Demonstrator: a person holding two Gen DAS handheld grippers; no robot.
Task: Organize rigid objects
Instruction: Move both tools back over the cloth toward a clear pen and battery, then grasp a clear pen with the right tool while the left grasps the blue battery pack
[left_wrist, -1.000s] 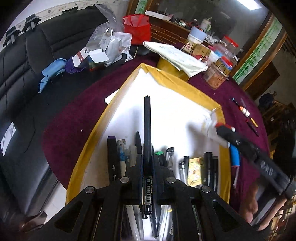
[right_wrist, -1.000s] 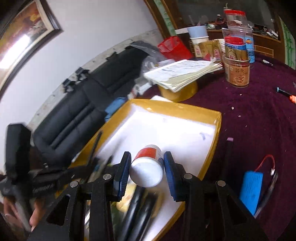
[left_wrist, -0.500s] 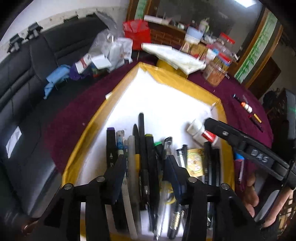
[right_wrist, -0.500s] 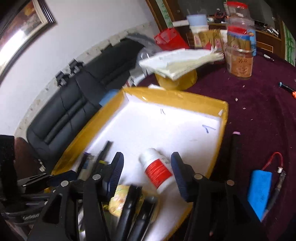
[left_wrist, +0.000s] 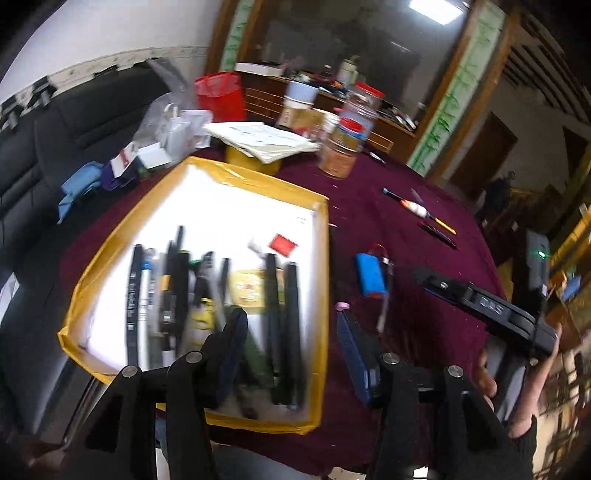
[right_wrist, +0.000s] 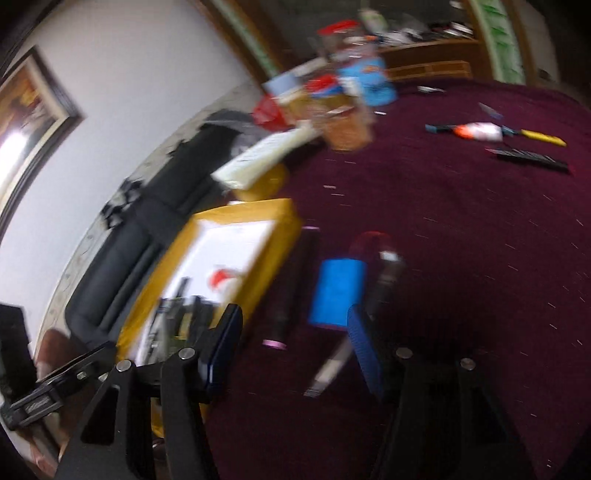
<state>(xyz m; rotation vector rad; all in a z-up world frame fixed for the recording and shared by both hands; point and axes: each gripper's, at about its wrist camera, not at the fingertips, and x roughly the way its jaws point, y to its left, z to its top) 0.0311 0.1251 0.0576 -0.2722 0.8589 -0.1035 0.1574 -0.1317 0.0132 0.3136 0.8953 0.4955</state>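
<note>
Both sets of jaws are spread wide with nothing between them. The right gripper (right_wrist: 293, 345) is hanging low over the maroon tablecloth (right_wrist: 461, 240), and straight out past its fingertips sits the blue battery pack (right_wrist: 338, 291), with a dark pen with a pink end (right_wrist: 291, 288) just to its left. Both lie lengthwise, running roughly along the direction the fingers point, so my guess is the jaws would straddle either one across its narrow side. The left gripper (left_wrist: 291, 354) sits over the near right corner of the yellow tray (left_wrist: 321, 295), where a row of pens (left_wrist: 177, 291) and a white bottle with a red label (left_wrist: 275, 244) already lie. The right one looks nearer to the loose stuff. More bits lie further back: an orange-and-white float (right_wrist: 478, 131), a black comb-like piece (right_wrist: 532, 158).
</note>
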